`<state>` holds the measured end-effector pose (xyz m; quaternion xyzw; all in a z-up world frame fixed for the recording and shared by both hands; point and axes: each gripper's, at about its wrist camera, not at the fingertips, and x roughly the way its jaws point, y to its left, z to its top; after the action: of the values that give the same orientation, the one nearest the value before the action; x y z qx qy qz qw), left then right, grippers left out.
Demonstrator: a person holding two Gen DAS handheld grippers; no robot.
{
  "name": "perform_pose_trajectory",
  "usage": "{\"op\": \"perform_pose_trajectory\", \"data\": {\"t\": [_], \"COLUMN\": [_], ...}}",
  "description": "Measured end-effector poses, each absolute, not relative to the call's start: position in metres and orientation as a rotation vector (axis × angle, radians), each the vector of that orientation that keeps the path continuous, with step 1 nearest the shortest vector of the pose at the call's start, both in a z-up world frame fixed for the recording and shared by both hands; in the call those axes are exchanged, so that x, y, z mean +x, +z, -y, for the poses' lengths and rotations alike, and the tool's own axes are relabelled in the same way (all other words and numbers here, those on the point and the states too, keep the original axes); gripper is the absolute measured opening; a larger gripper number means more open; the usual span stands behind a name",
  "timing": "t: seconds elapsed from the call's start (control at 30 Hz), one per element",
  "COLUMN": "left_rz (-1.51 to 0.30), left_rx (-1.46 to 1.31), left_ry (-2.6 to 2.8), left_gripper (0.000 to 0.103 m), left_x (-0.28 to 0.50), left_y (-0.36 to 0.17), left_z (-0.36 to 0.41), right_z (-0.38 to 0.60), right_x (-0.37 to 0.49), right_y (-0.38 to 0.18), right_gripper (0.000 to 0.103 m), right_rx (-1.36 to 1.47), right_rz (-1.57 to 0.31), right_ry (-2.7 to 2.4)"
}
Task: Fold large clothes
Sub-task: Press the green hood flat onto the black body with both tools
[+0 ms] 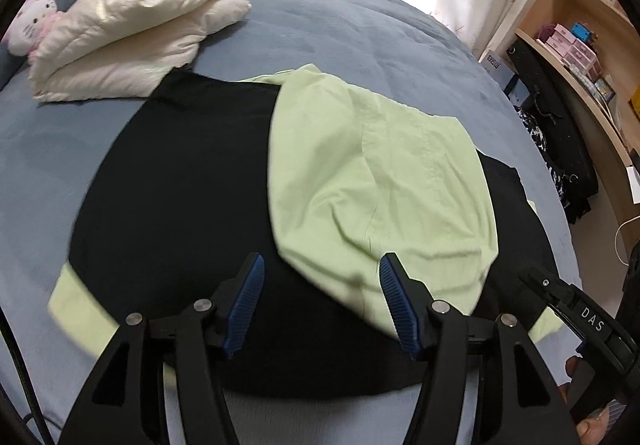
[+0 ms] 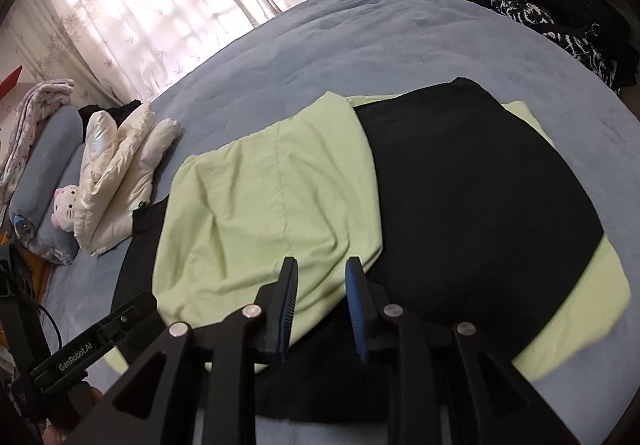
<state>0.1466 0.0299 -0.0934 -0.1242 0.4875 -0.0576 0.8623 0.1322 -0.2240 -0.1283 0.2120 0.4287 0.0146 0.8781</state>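
A large garment, black (image 1: 180,185) with light green parts (image 1: 380,181), lies spread on the blue bed (image 1: 360,37). A green section is folded over onto the black body. In the right wrist view the green fold (image 2: 260,185) lies left of the black body (image 2: 460,185). My left gripper (image 1: 322,269) is open and empty, just above the garment's near edge. My right gripper (image 2: 322,269) is open with a narrower gap, empty, over the near edge of the green fold. The right gripper's body (image 1: 580,317) shows at the lower right of the left wrist view.
A folded cream puffer jacket (image 1: 132,29) and a Hello Kitty plush (image 1: 32,25) lie at the bed's far left. Pillows (image 2: 44,173) lie beyond them. Curtains (image 2: 160,5) hang behind the bed. Wooden shelves (image 1: 580,45) and dark bags (image 1: 560,149) stand along the right side.
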Motion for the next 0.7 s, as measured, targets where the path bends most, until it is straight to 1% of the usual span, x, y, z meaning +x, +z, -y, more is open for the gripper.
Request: {"op": "perform_pose_trajectory", "data": {"t": [0.33,0.4,0.47,0.7], "left_rz": [-0.982,-0.974,-0.966,-0.946], "left_rx": [-0.211,-0.213,-0.217,-0.209], "left_ry": [-0.078,-0.078,-0.084,-0.101], "left_gripper": [0.059,0.061,0.063,0.064], "left_x": [0.085,0.074,0.066,0.042], "left_y": [-0.043,-0.035,-0.030,-0.021], "left_z": [-0.038,-0.039,-0.039,-0.038], "right_z": [0.203,0.202,0.201,0.201], "right_x": [0.079,0.070,0.062,0.040], "right_y": [-0.090,-0.083,-0.077,-0.066], "right_gripper": [0.025,0.025,0.025,0.025], "right_rx": [0.391,0.385,0.380,0.358], "right_rz": [-0.861,-0.850,-0.842,-0.827], "right_ry": [0.075,0.077,0.077,0.067]}}
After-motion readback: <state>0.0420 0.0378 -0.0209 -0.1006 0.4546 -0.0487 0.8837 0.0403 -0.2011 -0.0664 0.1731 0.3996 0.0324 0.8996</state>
